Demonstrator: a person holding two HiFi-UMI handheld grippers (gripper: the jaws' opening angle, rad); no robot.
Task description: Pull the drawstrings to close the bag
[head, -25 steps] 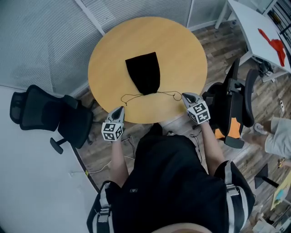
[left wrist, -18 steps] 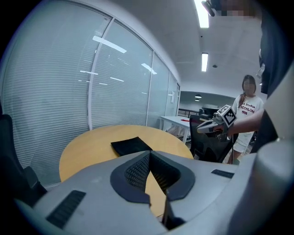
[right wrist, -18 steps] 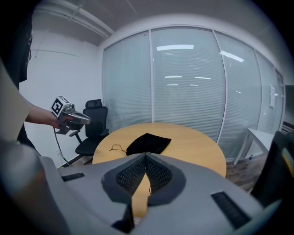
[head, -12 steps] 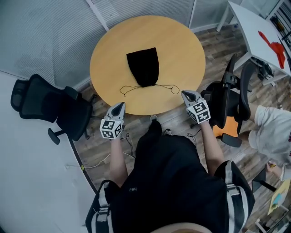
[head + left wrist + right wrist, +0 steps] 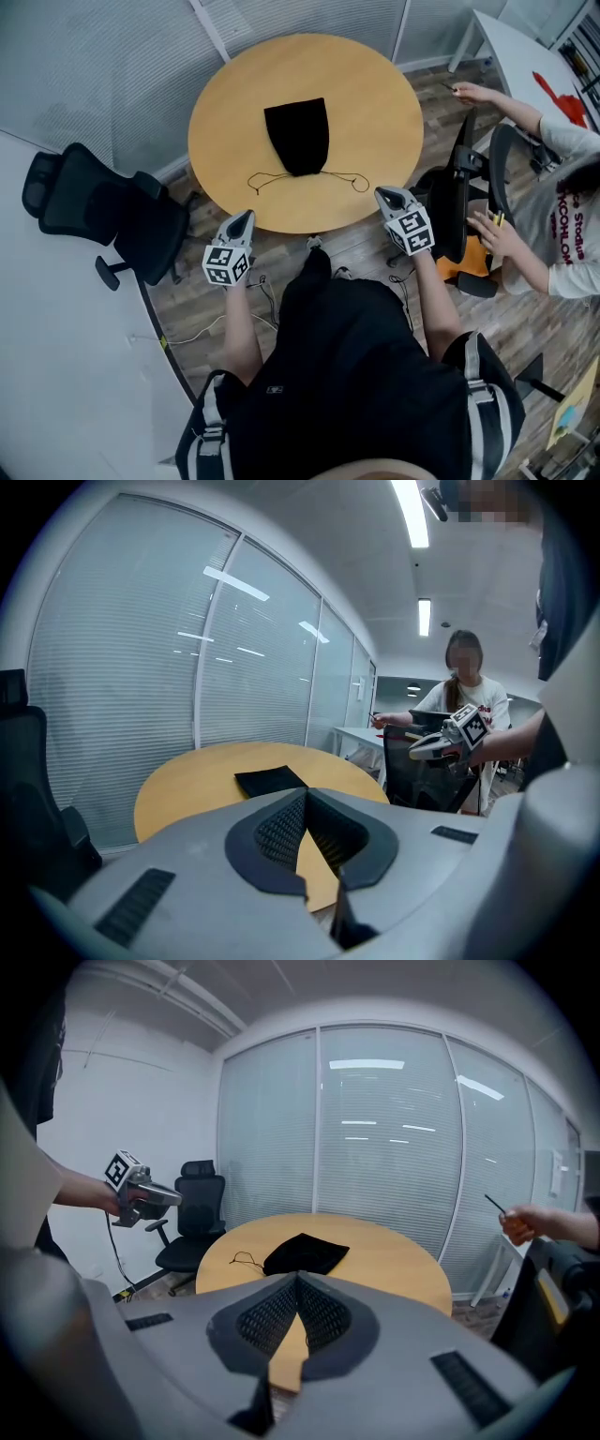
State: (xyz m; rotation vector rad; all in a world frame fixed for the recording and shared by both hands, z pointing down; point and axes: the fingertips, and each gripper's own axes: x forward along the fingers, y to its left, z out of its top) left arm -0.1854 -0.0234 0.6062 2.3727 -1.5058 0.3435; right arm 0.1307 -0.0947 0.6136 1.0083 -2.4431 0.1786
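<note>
A black drawstring bag [image 5: 297, 136] lies flat on the round wooden table [image 5: 375, 103], its mouth toward me. Two thin drawstrings [image 5: 259, 180] trail out left and right from the mouth and lie loose on the tabletop. My left gripper [image 5: 247, 217] hovers just off the table's near edge, shut and empty. My right gripper [image 5: 382, 194] is likewise shut and empty, just off the edge near the right string's end [image 5: 360, 184]. In the left gripper view the bag [image 5: 270, 781] lies beyond the shut jaws. The right gripper view shows the bag [image 5: 306, 1252] and a string loop [image 5: 245, 1260].
A black office chair [image 5: 103, 225] stands left of the table. Another chair [image 5: 469, 211] stands close on the right, with a second person [image 5: 558, 225] leaning over it. A white desk [image 5: 530, 66] is at the back right. Blinds run behind the table.
Both grippers have drawn back a little from the table edge, staying shut. A second person has stepped in at the right and reaches over the chair.
</note>
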